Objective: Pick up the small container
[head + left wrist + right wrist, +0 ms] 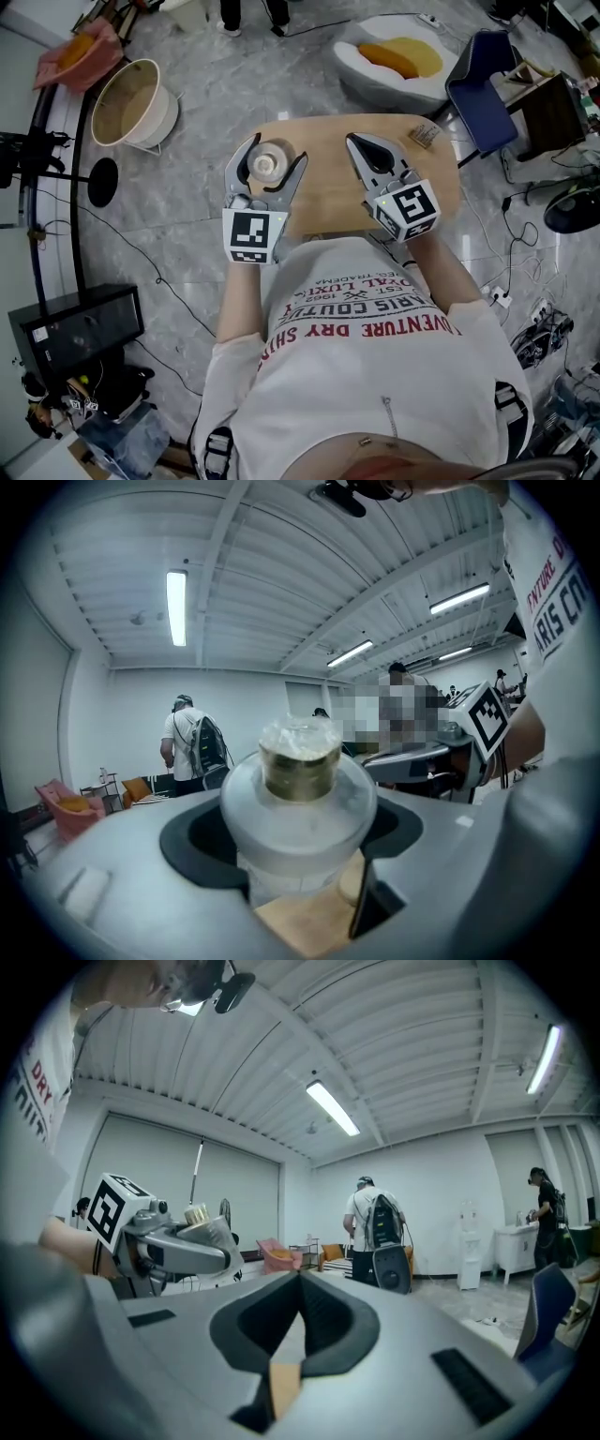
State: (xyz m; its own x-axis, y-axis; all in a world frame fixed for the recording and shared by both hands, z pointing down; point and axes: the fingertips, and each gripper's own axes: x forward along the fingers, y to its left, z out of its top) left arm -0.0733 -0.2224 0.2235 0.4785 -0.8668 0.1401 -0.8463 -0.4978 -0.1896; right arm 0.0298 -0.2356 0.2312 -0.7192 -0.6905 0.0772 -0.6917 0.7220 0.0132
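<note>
Frosted small container (298,803) clamped btwn wide jaws of left hand-held gripper (272,155), prob. off table (328,155)

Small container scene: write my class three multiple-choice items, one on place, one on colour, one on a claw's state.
1. Where is the container? A on the floor; B in the left claw; C on a chair.
2. What colour is its neck band? A red; B blue; C gold.
3. How is the right claw? A shut, empty; B wide open; C shut on a cup.
Key: B, the left gripper view shows the jaws pressing its sides; C, the band shines gold; A, its jaws meet with nothing between.
</note>
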